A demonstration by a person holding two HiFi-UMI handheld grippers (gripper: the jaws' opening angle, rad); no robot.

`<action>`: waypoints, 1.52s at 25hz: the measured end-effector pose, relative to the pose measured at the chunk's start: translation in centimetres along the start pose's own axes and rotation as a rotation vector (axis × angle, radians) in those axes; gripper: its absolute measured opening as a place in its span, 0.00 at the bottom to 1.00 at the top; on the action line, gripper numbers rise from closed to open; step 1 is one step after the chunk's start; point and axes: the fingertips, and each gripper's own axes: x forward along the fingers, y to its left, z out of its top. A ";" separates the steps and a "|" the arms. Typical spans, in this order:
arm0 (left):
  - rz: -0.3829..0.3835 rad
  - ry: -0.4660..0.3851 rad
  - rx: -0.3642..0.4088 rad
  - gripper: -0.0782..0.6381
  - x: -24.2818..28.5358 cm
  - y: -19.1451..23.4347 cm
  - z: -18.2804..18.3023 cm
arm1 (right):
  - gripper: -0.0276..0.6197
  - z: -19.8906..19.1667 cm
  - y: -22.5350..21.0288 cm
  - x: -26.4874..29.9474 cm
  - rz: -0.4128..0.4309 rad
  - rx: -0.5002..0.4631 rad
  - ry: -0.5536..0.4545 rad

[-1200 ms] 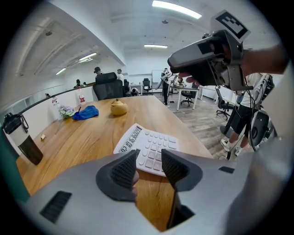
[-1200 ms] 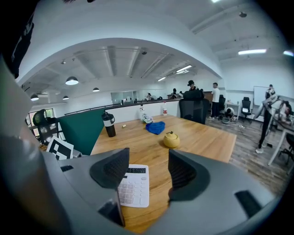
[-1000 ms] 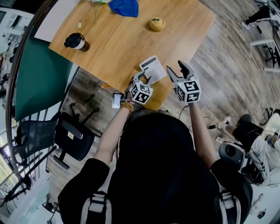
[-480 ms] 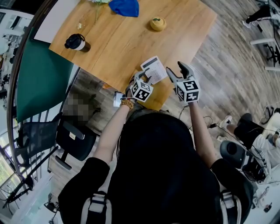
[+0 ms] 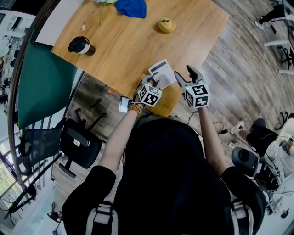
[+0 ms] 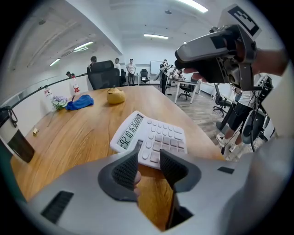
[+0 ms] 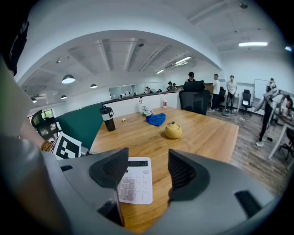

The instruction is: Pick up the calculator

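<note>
A white calculator (image 5: 161, 73) lies flat near the front corner of the wooden table (image 5: 124, 50), display facing away from me. My left gripper (image 5: 148, 82) sits at its near edge. In the left gripper view the calculator (image 6: 151, 135) has its near edge just between the jaw tips of the left gripper (image 6: 149, 158). The jaws are closing, with gaps still showing beside the pads. My right gripper (image 5: 185, 73) hovers open just right of the calculator, over the table's corner. In the right gripper view the calculator (image 7: 135, 180) shows beyond the wide, empty jaws of the right gripper (image 7: 147, 167).
On the table stand a black tumbler (image 5: 79, 44) at far left, a yellow round pot (image 5: 165, 25) and a blue cloth (image 5: 130, 8) at the far side. A green partition (image 5: 41, 78) and an office chair (image 5: 76, 144) stand at the left. A seated person (image 5: 271, 147) is at the right.
</note>
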 end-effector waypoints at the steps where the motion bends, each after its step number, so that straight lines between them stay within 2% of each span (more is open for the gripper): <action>1: 0.001 0.000 0.002 0.34 0.0 0.1 0.0 | 0.48 0.0 0.0 0.1 0.000 0.002 0.002; 9: 0.013 -0.019 0.039 0.34 0.0 0.1 -0.1 | 0.48 -0.6 -0.2 0.5 0.002 0.009 0.018; 14: -0.001 -0.034 -0.035 0.34 -0.2 0.4 -0.2 | 0.48 -1.5 -0.5 0.8 0.003 0.014 0.034; 27: 0.002 -0.060 -0.080 0.33 -0.1 0.6 -0.3 | 0.49 -5.2 -0.1 2.1 0.032 -0.004 0.118; 33: 0.007 -0.068 -0.145 0.33 -0.4 1.1 -0.6 | 0.49 -5.5 -0.5 3.0 0.040 0.070 0.122; 38: 0.007 -0.067 -0.147 0.33 -0.5 0.9 -0.6 | 0.49 -5.9 -0.1 4.3 0.057 0.064 0.142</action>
